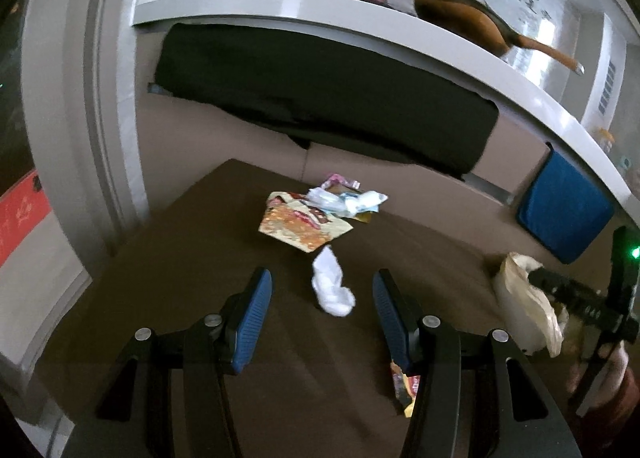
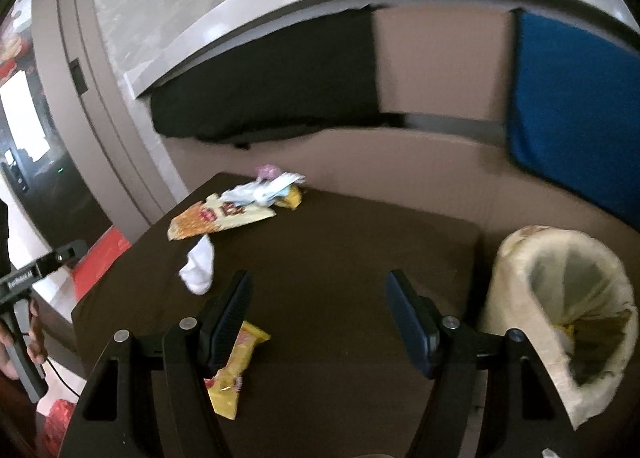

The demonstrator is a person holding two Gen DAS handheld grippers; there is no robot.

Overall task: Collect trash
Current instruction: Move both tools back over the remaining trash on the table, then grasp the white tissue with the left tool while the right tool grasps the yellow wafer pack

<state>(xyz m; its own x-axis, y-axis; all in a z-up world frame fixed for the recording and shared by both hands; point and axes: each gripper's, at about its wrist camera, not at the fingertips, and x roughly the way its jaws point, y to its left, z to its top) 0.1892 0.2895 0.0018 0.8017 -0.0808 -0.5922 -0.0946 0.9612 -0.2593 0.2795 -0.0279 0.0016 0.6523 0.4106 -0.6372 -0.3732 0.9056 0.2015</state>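
Trash lies on a dark brown table (image 1: 180, 258) (image 2: 360, 242). A crumpled white tissue (image 1: 331, 285) (image 2: 198, 264) lies just ahead of my left gripper (image 1: 322, 294), whose blue-padded jaws stand open and empty. Farther back lie a large yellow snack bag (image 1: 300, 228) (image 2: 218, 218) and a heap of pale wrappers (image 1: 346, 198) (image 2: 264, 188). A small yellow wrapper (image 2: 234, 370) (image 1: 406, 384) lies near the table's front. My right gripper (image 2: 320, 298) is open over bare table, empty. A bin with a cream liner (image 2: 560, 318) (image 1: 524, 310) stands right of the table.
A white ledge (image 1: 360, 18) runs behind the table, a brown dustpan (image 1: 460, 14) on it. Below it are a black cushion (image 1: 320, 98) (image 2: 272, 86) and a blue cushion (image 1: 564, 210) (image 2: 576, 110). A hand (image 2: 34, 332) holds the other gripper at the left edge.
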